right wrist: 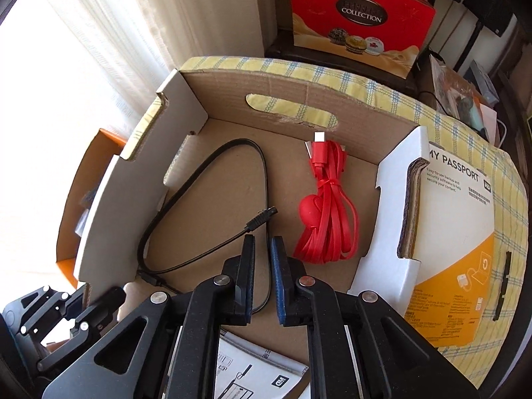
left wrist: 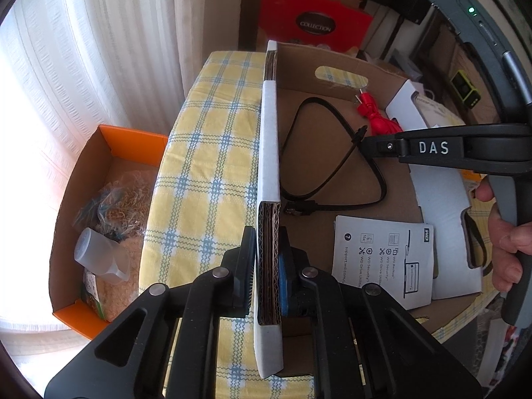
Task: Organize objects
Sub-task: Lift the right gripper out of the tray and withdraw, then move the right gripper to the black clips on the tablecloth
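An open cardboard box (left wrist: 269, 153) (right wrist: 232, 79) stands on a yellow checked cloth (left wrist: 206, 166). My left gripper (left wrist: 267, 262) is shut on the box's left wall, one pad on each side. On the box floor lie a looped black cable (left wrist: 299, 126) (right wrist: 199, 163), a tied red cable bundle (left wrist: 375, 116) (right wrist: 329, 206) and a white leaflet (left wrist: 382, 259) (right wrist: 266, 375). My right gripper (right wrist: 262, 242) (left wrist: 365, 143) points down into the box. Its pads stand nearly together, with the black cable running between them beside its plug (right wrist: 262, 221).
A white and orange My Passport carton (right wrist: 445, 232) leans outside the box's right wall. Left of the table an orange box (left wrist: 126, 139) on the floor holds a plastic cup (left wrist: 99, 256) and bags. A red Collection bag (right wrist: 359, 16) stands behind. A hand (left wrist: 505, 242) grips the right tool.
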Tool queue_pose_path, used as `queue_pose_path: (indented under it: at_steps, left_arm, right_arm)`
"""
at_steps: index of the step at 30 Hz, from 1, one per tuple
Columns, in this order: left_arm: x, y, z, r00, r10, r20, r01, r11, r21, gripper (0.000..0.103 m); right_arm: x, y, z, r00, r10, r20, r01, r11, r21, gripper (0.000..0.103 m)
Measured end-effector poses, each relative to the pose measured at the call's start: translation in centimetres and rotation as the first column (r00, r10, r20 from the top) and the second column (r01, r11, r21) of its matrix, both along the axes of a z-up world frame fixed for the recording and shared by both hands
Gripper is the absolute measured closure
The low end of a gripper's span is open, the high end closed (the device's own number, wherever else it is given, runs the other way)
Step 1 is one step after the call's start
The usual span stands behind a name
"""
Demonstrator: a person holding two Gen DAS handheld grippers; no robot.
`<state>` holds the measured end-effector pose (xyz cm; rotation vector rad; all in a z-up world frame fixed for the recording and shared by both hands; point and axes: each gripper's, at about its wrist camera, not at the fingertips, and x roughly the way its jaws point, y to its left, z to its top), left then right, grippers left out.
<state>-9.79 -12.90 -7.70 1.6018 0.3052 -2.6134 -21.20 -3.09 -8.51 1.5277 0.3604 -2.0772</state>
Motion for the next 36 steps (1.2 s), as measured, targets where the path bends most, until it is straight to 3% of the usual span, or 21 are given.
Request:
queue_pose_path:
  at_steps: [2,5,19,36]
  left_arm:
    - [0.0,0.0,0.1,1.0,0.003,0.0,-0.003,1.0,-0.002,0.092]
    - [0.0,0.1,0.2,1.0,0.005,-0.003,-0.005,1.0,-0.012,0.092]
    - [-0.1,0.7,0.2,1.0,-0.015,0.002,0.015,0.998,-0.064,0.093]
    - [0.0,1.0,0.2,1.0,-0.008,0.005,0.009,0.997,-0.072,0.093]
  right_arm:
    - [0.4,0.3,1.0,1.0,0.005,-0.007,-0.005,1.0,-0.029,0.067]
    - [1.5,0.7,2.5,0.998,0.027,-0.055,-0.029,0.999,-0.04,0.058]
    - [3.9,6.2,7.2,0.993,0.015,-0.118,-0.031,0.99,-0.136,0.044]
    - [2.0,20.9,9.0,0.967,-0.198,-0.162,0.176,0.974,-0.14,0.036]
